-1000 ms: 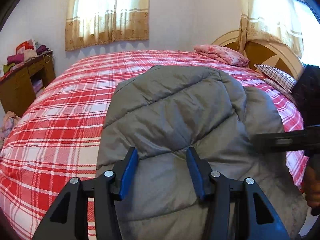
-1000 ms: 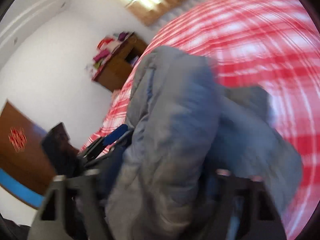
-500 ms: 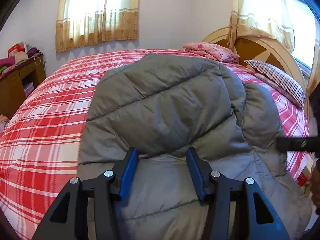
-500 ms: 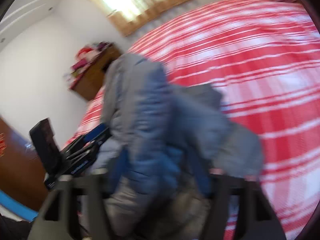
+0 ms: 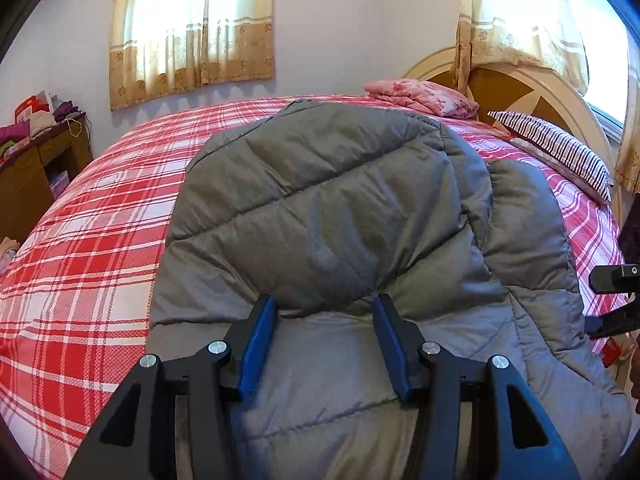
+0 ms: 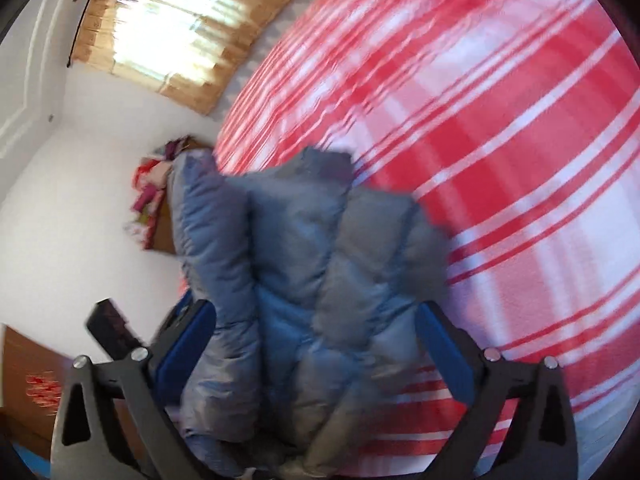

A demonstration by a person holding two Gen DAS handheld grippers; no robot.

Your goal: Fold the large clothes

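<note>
A grey quilted puffer jacket [image 5: 328, 200] lies folded over itself on the red plaid bed [image 5: 88, 248]. My left gripper [image 5: 325, 320] is shut on the near edge of its puffy upper layer, with the blue pads on either side of the fold. In the blurred right wrist view the jacket [image 6: 304, 248] bunches up between the jaws of my right gripper [image 6: 316, 320]. Those jaws are opening wide, and the right pad stands off the fabric. Part of the right gripper's black frame [image 5: 616, 280] shows at the right edge of the left wrist view.
A pink folded blanket [image 5: 424, 96] and a striped pillow [image 5: 556, 148] lie by the arched headboard [image 5: 520, 84]. A wooden desk [image 5: 36, 160] piled with clothes stands left of the bed. Curtained windows [image 5: 192, 28] are behind. Plaid bedspread [image 6: 500, 140] stretches beyond the jacket.
The right jaws went from clamped on the jacket to wide apart, and that view rolled. In the left view the jacket's upper layer came forward and looms larger. The left grip is unchanged.
</note>
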